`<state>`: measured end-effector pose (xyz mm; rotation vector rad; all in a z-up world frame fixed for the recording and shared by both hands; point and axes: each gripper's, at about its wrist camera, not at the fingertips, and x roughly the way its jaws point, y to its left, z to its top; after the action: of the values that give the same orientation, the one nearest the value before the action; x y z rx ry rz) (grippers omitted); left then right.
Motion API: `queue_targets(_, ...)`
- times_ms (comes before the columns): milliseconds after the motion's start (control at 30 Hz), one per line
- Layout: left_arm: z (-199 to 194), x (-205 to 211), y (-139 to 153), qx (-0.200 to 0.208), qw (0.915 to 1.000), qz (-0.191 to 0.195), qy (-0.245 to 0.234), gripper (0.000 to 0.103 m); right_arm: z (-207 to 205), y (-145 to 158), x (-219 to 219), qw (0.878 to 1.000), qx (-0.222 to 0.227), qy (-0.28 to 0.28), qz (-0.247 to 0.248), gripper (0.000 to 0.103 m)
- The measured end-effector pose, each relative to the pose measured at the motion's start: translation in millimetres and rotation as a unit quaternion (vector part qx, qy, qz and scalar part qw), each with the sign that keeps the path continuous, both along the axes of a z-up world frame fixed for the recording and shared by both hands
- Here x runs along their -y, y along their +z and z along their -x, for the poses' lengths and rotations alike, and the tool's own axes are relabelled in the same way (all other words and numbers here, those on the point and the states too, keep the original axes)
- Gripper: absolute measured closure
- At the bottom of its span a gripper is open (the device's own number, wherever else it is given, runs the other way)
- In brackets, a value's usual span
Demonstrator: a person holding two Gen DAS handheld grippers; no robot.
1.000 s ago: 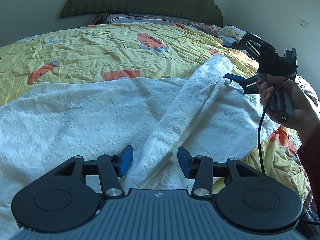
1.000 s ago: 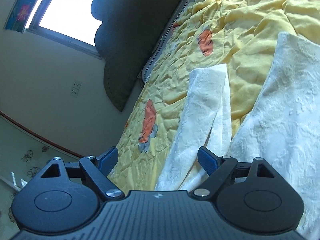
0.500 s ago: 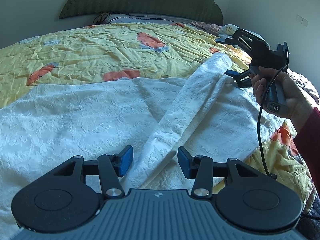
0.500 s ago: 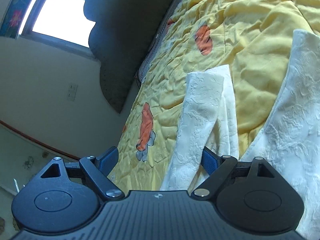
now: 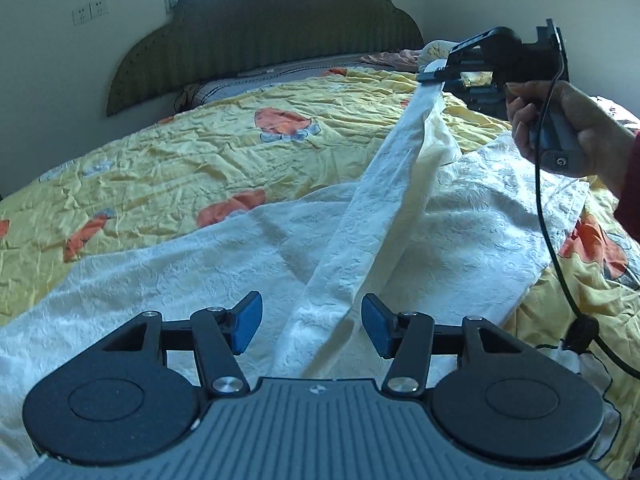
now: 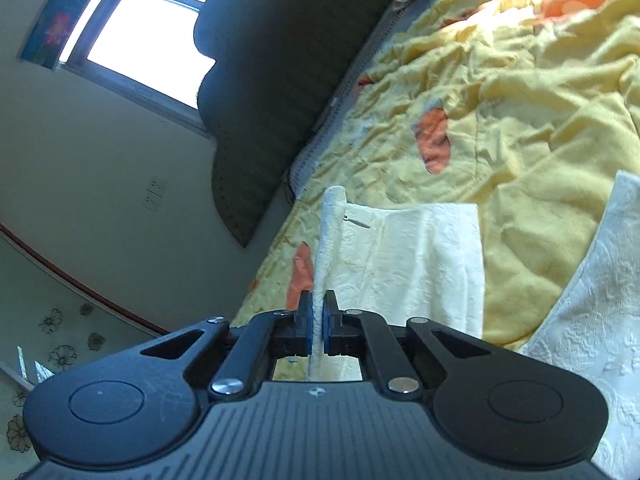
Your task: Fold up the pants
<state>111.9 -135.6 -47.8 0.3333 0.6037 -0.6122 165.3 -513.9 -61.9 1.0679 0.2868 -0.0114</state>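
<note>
— Which step were you on?
— Lifting one leg of the pants [image 5: 372,216] off the bed [image 5: 168,160]. My right gripper [image 6: 318,322] had just snapped together on its hem at upper right; the left gripper [image 5: 312,326] sat apart, astride the leg.
— Next?
— Clamp the left, carry it over.
— Earlier?
— The hem lay flat, ungripped.

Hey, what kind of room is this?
Most likely a bedroom: a bed under a yellow quilt with orange prints, a dark scalloped headboard against the wall, and a window behind it. White pants are spread on the quilt.
</note>
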Motion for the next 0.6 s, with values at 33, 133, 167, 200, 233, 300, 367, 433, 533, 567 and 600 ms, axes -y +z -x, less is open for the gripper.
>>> queue_targets(33, 0, 1, 0, 0.004, 1.0, 0.0, 0.001, 0.047, 5, 9, 0, 1.0, 0.008, 0.001, 0.007, 0.098)
queue_targets(133, -2, 3, -4, 0.004, 1.0, -0.004, 0.002, 0.07, 13, 30, 2, 0.999, 0.034, 0.009, 0.005, 0.098)
queue_targets(167, -2, 4, -5, 0.002, 1.0, -0.003, 0.0, 0.074, 11, 36, 2, 0.999, 0.036, 0.012, 0.004, 0.098)
queue_targets(200, 0, 3, -6, 0.003, 1.0, -0.001, -0.001, 0.076, 9, 41, 2, 0.999, 0.037, 0.017, 0.004, 0.098)
queue_targets(233, 1, 3, -5, 0.009, 1.0, 0.003, -0.001, 0.079, 7, 46, 1, 0.999, 0.038, 0.021, 0.004, 0.098)
queue_targets(300, 8, -1, 2, 0.031, 0.9993, 0.017, 0.009, 0.084, 5, 62, -3, 0.998, 0.056, 0.029, 0.012, 0.098)
queue_targets(367, 15, -10, 17, 0.058, 0.9967, 0.053, 0.02, 0.086, 21, 89, -12, 0.991, 0.123, 0.029, 0.033, 0.098)
queue_targets(433, 24, -19, 33, 0.086, 0.9923, 0.085, 0.023, 0.086, 49, 116, -23, 0.977, 0.195, 0.025, 0.08, 0.098)
queue_targets(533, 32, -18, 40, 0.077, 0.994, 0.078, -0.011, 0.086, 95, 124, -25, 0.971, 0.212, -0.01, 0.109, 0.098)
queue_targets(567, 34, -16, 36, 0.062, 0.9949, 0.075, -0.026, 0.086, 110, 116, -21, 0.976, 0.189, -0.028, 0.104, 0.098)
queue_targets(600, 36, -14, 30, 0.047, 0.9956, 0.07, -0.042, 0.086, 123, 103, -17, 0.981, 0.154, -0.05, 0.106, 0.098)
